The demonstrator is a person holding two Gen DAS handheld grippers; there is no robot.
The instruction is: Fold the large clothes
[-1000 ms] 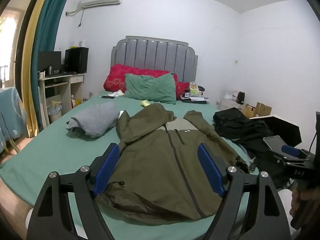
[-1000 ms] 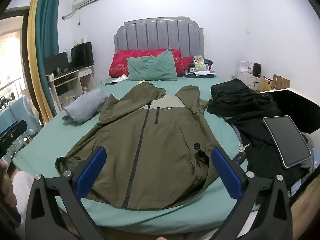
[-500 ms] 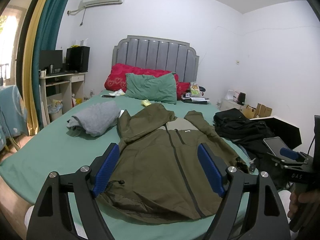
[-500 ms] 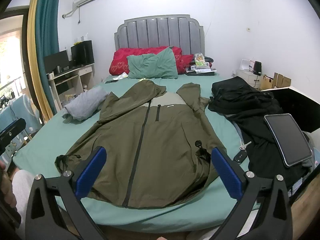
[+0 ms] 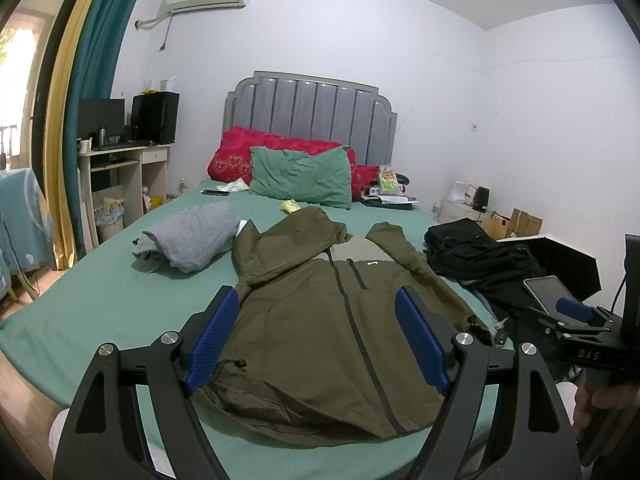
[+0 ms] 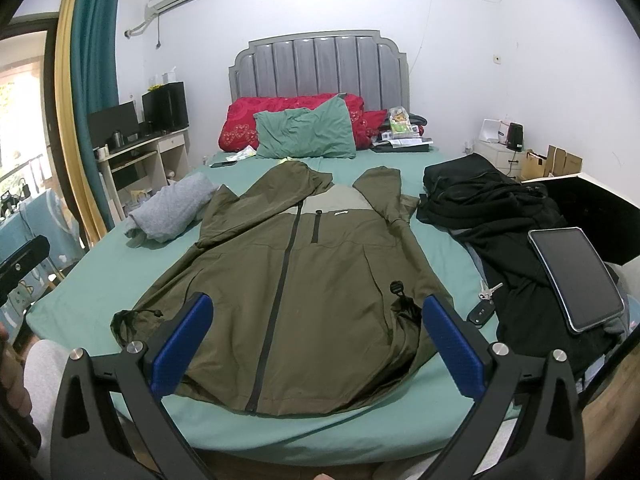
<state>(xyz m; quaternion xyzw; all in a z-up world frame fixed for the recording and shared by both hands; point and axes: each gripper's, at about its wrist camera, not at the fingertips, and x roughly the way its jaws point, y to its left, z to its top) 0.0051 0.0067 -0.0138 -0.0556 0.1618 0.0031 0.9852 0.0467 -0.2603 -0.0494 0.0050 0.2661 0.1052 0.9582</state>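
Two fisheye wrist views of one bed [image 6: 100, 280] with a green sheet. Left: a rolled grey knit garment [image 6: 168, 210] lies near the bed's left edge, just beside the jacket's sleeve; behind it stand a desk [image 6: 140, 152] and teal-and-yellow curtains [image 6: 86, 80]. Centre: an olive-green hooded jacket [image 6: 304, 280] of smooth, thin, slightly creased fabric lies front-up and spread flat, its long axis running from the hem at the foot of the bed to the hood pointing toward the grey padded headboard [image 6: 320, 64]. A dark zipper runs down its middle, a paler grey-green panel crosses the chest, and a small white chest label is too small to read. Both grippers are held above the hem edge with nothing between the fingers: left gripper [image 5: 318, 340] and right gripper [image 6: 316, 344], blue ribbed pads spread wide. Right: a heap of black clothing [image 6: 500, 216] carries a tablet [image 6: 576, 278]; keys [image 6: 486, 300] lie between heap and jacket. The right gripper's body, seen from the left wrist, reads "DAS".
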